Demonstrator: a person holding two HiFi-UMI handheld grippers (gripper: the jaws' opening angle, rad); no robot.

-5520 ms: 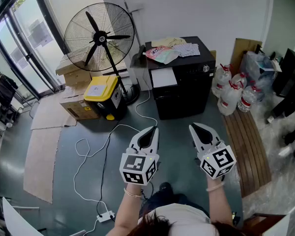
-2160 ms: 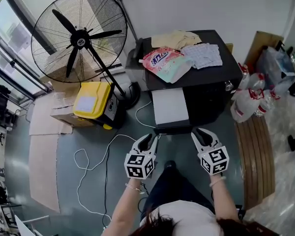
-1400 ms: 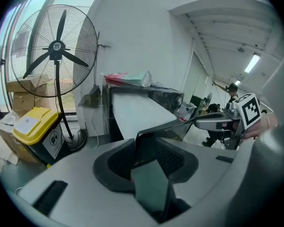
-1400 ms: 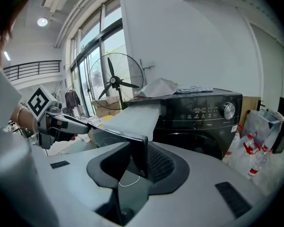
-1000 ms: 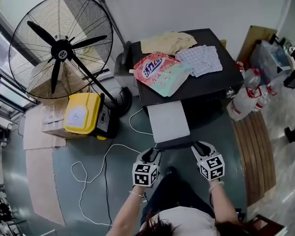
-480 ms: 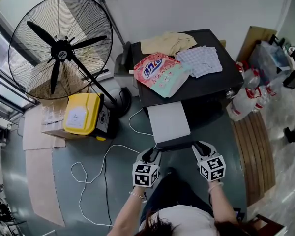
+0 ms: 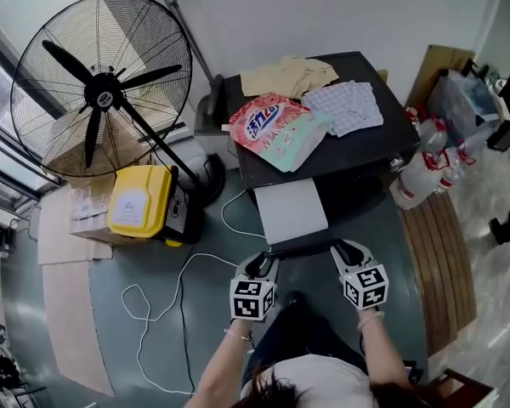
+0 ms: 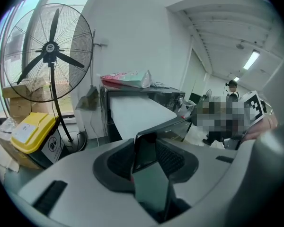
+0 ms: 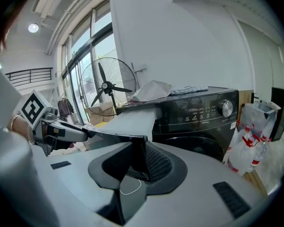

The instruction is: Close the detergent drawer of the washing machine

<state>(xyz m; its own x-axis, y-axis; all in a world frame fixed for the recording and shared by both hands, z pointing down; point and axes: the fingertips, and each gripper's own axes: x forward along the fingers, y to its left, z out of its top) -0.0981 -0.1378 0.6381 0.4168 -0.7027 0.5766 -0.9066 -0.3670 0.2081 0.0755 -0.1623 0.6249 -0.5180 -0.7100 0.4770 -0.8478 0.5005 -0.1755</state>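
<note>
The black washing machine (image 7: 340, 147) has its detergent drawer (image 7: 291, 211) pulled far out toward me, white on top with a dark front panel (image 7: 302, 247). My left gripper (image 7: 259, 263) is at the panel's left end and my right gripper (image 7: 347, 251) at its right end. In the left gripper view the dark panel edge (image 8: 154, 131) fills the gap of the left gripper (image 8: 146, 151), pads against it. In the right gripper view the right gripper (image 9: 135, 162) is likewise shut on the panel's corner (image 9: 132, 141), with the left gripper (image 9: 61, 131) at the far end.
A detergent bag (image 7: 276, 126) and folded cloths (image 7: 348, 104) lie on the machine's top. A big standing fan (image 7: 98, 100) and a yellow box (image 7: 140, 201) stand to the left, a white cable (image 7: 178, 279) crosses the floor, and water bottles (image 7: 425, 172) and a wooden board (image 7: 446, 262) are to the right.
Across the earlier frames I came up to the machine and both grippers reached the drawer's front panel. Over the last second they have stayed at its two ends.
</note>
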